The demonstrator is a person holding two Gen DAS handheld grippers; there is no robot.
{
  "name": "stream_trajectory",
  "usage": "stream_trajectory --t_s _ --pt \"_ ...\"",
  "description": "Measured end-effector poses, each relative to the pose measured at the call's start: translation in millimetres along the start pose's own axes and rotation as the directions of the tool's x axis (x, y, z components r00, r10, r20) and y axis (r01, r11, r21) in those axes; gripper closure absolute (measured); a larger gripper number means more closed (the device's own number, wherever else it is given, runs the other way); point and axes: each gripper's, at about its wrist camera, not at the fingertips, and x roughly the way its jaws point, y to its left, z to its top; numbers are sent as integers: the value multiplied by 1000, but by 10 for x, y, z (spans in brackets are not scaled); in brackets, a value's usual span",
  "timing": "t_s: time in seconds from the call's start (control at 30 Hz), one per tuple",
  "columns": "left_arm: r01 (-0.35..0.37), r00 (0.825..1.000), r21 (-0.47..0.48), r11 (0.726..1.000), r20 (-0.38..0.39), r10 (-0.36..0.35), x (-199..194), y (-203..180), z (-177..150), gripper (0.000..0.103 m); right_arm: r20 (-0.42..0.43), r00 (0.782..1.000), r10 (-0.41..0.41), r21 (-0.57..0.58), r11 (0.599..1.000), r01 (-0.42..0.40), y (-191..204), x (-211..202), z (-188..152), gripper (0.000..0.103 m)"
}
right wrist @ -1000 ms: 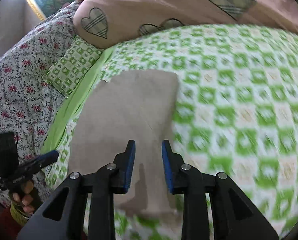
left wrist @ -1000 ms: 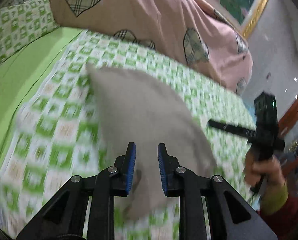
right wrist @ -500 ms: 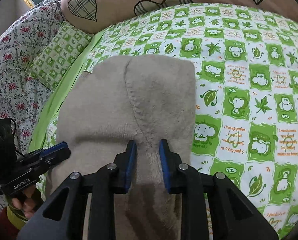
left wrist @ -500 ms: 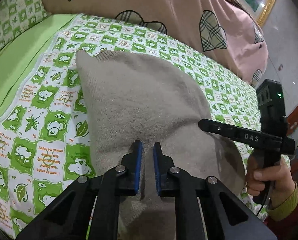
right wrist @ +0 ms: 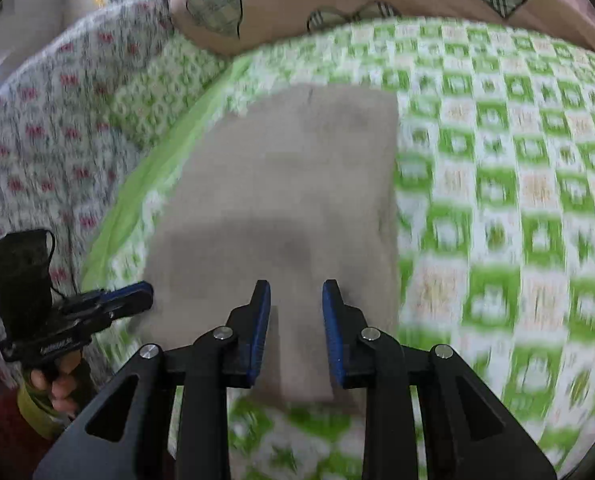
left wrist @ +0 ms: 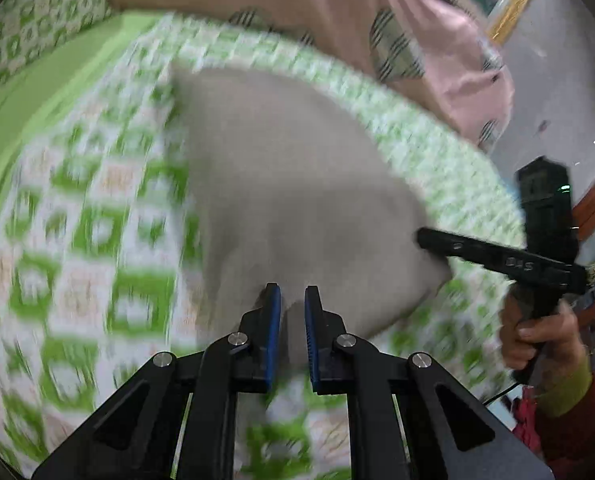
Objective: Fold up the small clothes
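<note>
A small beige knit garment (left wrist: 297,200) lies on the green-and-white checked bedsheet (left wrist: 97,240); it also shows in the right wrist view (right wrist: 289,200). My left gripper (left wrist: 292,300) is at its near edge, its jaws narrowly apart with beige cloth between the blue pads. My right gripper (right wrist: 295,296) hovers over the garment's near edge with its jaws apart and nothing held. Each gripper shows in the other's view: the right one (left wrist: 429,236) at the garment's right edge, the left one (right wrist: 137,292) at its left edge. Both frames are motion-blurred.
A pink quilt with plaid hearts (left wrist: 337,12) lies along the back of the bed. A green patterned pillow (right wrist: 165,92) and a floral cover (right wrist: 37,128) lie to the left. A wall and a gilt picture frame (left wrist: 513,4) are at the right.
Both grippers have pulled back from the garment and the views are now blurred. The right jaws have opened wider. The left jaws have widened slightly.
</note>
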Motion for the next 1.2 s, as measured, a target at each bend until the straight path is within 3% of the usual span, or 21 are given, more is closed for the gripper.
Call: stream_trajectory --t_s 0.07,0.17,0.37,0.83,1.2 --pt "25 1000 -31 999 10 -25 11 50 -109 92 -27 998 -61 -2 998 61 -89 70 -191 75" --pt "17 1000 -43 999 17 -16 1 47 -130 92 12 1000 -29 33 999 29 -194 26 -279 76" --pt "-16 1000 -50 999 16 16 11 1 -127 92 21 998 -64 28 998 63 -139 31 -272 76" --pt "-65 998 -46 997 14 66 37 -27 -115 91 36 998 -49 60 997 47 -165 -15 -325 75" --pt "-78 996 -16 997 -34 77 -100 -111 -180 80 16 996 -85 80 993 83 -149 -159 -431 75"
